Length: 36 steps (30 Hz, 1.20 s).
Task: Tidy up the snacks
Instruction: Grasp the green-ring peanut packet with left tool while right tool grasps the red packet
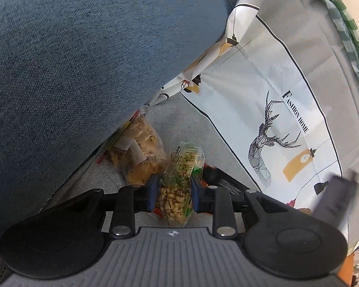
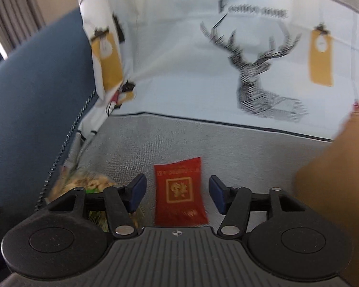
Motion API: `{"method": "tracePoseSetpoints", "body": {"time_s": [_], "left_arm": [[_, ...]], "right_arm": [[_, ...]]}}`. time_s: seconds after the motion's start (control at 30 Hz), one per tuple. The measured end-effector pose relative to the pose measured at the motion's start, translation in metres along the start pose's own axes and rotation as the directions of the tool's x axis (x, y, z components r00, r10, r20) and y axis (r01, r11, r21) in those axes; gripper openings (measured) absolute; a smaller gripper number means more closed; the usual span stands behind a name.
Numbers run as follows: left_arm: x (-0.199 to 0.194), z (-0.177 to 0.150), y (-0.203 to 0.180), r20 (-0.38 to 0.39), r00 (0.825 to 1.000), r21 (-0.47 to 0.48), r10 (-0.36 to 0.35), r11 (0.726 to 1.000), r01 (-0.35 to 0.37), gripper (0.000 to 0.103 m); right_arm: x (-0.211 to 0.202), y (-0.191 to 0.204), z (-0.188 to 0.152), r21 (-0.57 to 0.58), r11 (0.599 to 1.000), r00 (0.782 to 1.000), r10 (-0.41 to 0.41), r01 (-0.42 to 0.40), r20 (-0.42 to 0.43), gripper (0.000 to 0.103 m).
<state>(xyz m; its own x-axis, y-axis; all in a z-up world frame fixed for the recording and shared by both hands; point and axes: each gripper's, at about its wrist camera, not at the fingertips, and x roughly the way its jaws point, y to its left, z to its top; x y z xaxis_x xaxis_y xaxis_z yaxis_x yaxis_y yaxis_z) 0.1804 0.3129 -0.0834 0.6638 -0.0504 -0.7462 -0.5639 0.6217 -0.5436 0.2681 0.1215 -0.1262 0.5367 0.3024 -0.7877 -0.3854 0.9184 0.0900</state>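
Our left gripper (image 1: 175,192) tilts steeply down, its blue fingers (image 1: 153,192) pinched on a clear crinkly packet of pale nuts (image 1: 177,184) lying on the grey fabric sofa seat (image 1: 179,122). Our right gripper (image 2: 177,192), also angled down, has fingers spread apart, straddling a flat red foil snack packet (image 2: 179,191) without touching it.

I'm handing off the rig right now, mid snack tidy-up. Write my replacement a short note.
Left gripper: shut on the clear bag of nuts with green print, on the grey sofa seat.
Right gripper: open, empty, over the red foil packet, not touching.
Clear bag of pale crackers lies by the blue cushion.
Done: nothing visibly sorted.
Left: all three snacks.
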Motion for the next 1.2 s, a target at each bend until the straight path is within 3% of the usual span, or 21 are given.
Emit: {"method": "tracePoseSetpoints", "body": {"time_s": [0.17,0.2,0.23,0.3,0.4,0.63,0.8,0.9,1.0,1.13,1.2], "left_arm": [[0.0,0.002,0.003,-0.011,1.0,0.006,0.006,1.0,-0.006,0.031],[0.0,0.002,0.003,-0.012,1.0,0.008,0.003,1.0,-0.003,0.031],[0.0,0.002,0.003,-0.013,1.0,0.009,0.003,1.0,-0.002,0.031],[0.0,0.003,0.004,-0.018,1.0,0.006,-0.002,1.0,0.002,0.031],[0.001,0.005,0.004,-0.025,1.0,0.005,-0.007,1.0,0.007,0.031],[0.0,0.005,0.002,-0.046,0.999,0.022,-0.02,1.0,0.021,0.031],[0.003,0.001,0.001,-0.085,0.995,0.055,-0.056,0.997,0.061,0.031],[0.003,-0.002,-0.001,-0.126,0.986,0.096,-0.113,0.987,0.126,0.031],[0.011,-0.008,0.001,-0.218,0.96,0.109,-0.175,0.973,0.202,0.031],[0.025,-0.019,0.001,-0.312,0.94,0.14,-0.14,0.971,0.191,0.031],[0.029,-0.021,-0.002,-0.317,0.944,0.18,-0.095,0.971,0.158,0.034]], "right_arm": [[0.034,0.007,0.005,0.011,1.0,0.997,-0.01,0.011,-0.07,0.068],[0.035,0.009,0.005,0.001,1.0,0.998,-0.016,0.016,-0.062,0.065],[0.035,0.012,0.004,-0.022,0.999,0.998,-0.027,0.026,-0.056,0.05],[0.033,0.014,0.003,-0.076,0.996,0.998,-0.048,0.044,-0.041,0.047],[0.025,0.007,0.001,-0.068,0.998,0.999,-0.017,0.013,-0.05,0.043],[-0.05,-0.002,-0.017,-0.083,0.996,1.0,-0.012,0.013,0.009,0.044],[-0.118,0.011,-0.066,-0.153,0.988,0.997,0.028,-0.016,0.078,0.044],[-0.134,0.013,-0.096,-0.166,0.986,0.997,0.047,-0.036,0.064,0.044],[-0.131,0.019,-0.112,-0.166,0.983,0.996,0.089,-0.083,0.026,0.044],[-0.115,0.02,-0.127,-0.176,0.979,0.995,0.097,-0.1,-0.025,0.044],[-0.11,0.016,-0.131,-0.169,0.98,0.994,0.096,-0.103,-0.05,0.044]]}}
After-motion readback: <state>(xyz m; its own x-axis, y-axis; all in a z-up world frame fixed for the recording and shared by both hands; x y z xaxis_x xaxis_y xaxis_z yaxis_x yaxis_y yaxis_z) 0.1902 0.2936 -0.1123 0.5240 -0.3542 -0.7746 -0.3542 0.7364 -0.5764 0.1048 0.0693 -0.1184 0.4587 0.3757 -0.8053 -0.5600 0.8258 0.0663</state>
